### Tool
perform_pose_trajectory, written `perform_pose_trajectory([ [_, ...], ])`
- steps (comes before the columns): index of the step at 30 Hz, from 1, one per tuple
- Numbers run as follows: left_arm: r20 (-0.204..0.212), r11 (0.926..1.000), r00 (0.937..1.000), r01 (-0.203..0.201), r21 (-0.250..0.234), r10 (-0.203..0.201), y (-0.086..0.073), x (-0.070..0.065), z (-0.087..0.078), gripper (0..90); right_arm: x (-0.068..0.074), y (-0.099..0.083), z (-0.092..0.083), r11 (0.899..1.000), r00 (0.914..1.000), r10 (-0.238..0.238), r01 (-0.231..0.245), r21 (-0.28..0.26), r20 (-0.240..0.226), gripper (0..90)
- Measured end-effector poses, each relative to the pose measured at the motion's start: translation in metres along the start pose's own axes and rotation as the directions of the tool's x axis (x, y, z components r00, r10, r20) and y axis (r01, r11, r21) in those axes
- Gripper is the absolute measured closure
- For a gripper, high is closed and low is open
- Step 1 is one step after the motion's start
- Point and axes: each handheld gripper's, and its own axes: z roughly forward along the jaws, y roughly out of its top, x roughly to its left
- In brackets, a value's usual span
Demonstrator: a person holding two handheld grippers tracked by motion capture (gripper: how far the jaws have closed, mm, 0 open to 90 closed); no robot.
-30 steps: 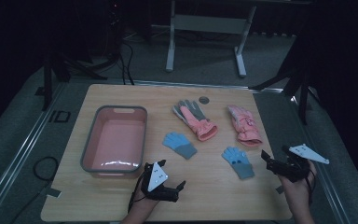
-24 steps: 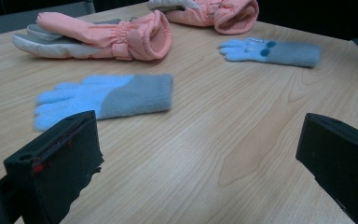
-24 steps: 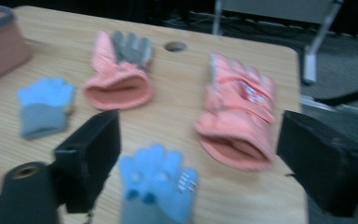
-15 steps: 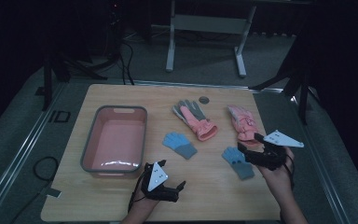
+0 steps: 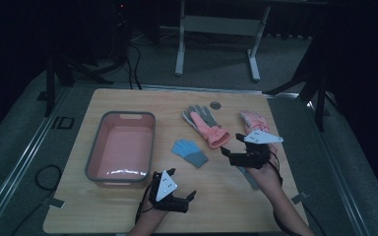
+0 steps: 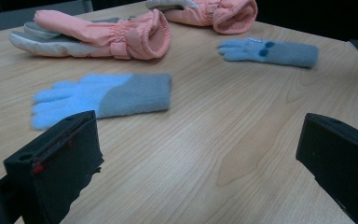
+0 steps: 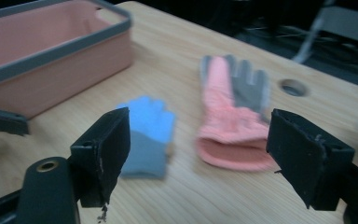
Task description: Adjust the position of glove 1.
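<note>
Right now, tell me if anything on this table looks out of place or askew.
Nothing is spilled or damaged. The gloves lie scattered rather than paired: one blue glove sits mid-table, the other blue glove well apart, near a pink glove. The other pink glove lies at a slant. The pink bin holds nothing.

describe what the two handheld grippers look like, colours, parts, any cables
Both are black. The left gripper and the right gripper each carry a pale grey three-cornered plate on top, the left one with small dark dots. Each has two blocky black jaws with squared ends. A thin dark cable trails from each. No sleeves are visible.
</note>
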Motion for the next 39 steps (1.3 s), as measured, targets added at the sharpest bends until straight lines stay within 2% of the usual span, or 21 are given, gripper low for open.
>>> perform_pose_trajectory([
  [9, 0.005, 1.0000, 1.0000, 0.000, 0.003, 0.000, 0.000, 0.000, 0.000, 0.0, 0.016, 0.010, 0.049, 0.998, 0.9944, -0.050, 0.054, 0.043, -0.094, 26.4],
  [12, 0.006, 1.0000, 1.0000, 0.001, 0.003, -0.001, 0.000, 0.000, 0.000, 0.0, 0.019, 0.010, 0.067, 0.997, 0.9907, -0.039, 0.048, 0.068, -0.130, 27.9],
  [15, 0.009, 1.0000, 1.0000, 0.002, 0.002, -0.002, 0.000, 0.001, 0.000, 0.0, 0.022, 0.008, 0.081, 0.997, 0.9866, -0.035, 0.047, 0.067, -0.159, 32.7],
  [19, 0.009, 1.0000, 1.0000, 0.002, 0.001, -0.002, 0.000, 0.001, 0.000, 0.0, 0.027, 0.004, 0.102, 0.994, 0.9803, -0.037, 0.057, 0.098, -0.194, 41.2],
  [25, 0.010, 1.0000, 0.9999, 0.003, 0.002, -0.003, 0.000, 0.001, 0.000, 0.0, 0.028, -0.007, 0.130, 0.983, 0.9823, -0.053, 0.083, 0.162, -0.180, 49.2],
  [27, 0.011, 1.0000, 0.9999, 0.003, 0.002, -0.003, 0.000, 0.001, 0.000, 0.0, 0.027, -0.009, 0.134, 0.981, 0.9841, -0.055, 0.085, 0.172, -0.169, 50.4],
  [29, 0.012, 1.0000, 0.9999, 0.004, 0.002, -0.004, 0.000, 0.001, 0.000, 0.0, 0.025, -0.015, 0.144, 0.973, 0.9843, -0.048, 0.084, 0.213, -0.170, 53.9],
  [34, 0.012, 1.0000, 0.9999, 0.007, 0.002, -0.007, 0.000, 0.001, 0.000, 0.0, 0.025, -0.024, 0.154, 0.962, 0.9853, -0.050, 0.092, 0.257, -0.163, 54.8],
  [39, 0.011, 1.0000, 0.9999, 0.008, 0.002, -0.008, 0.000, 0.001, 0.000, 0.0, 0.026, -0.028, 0.158, 0.959, 0.9837, -0.049, 0.095, 0.268, -0.173, 57.4],
])
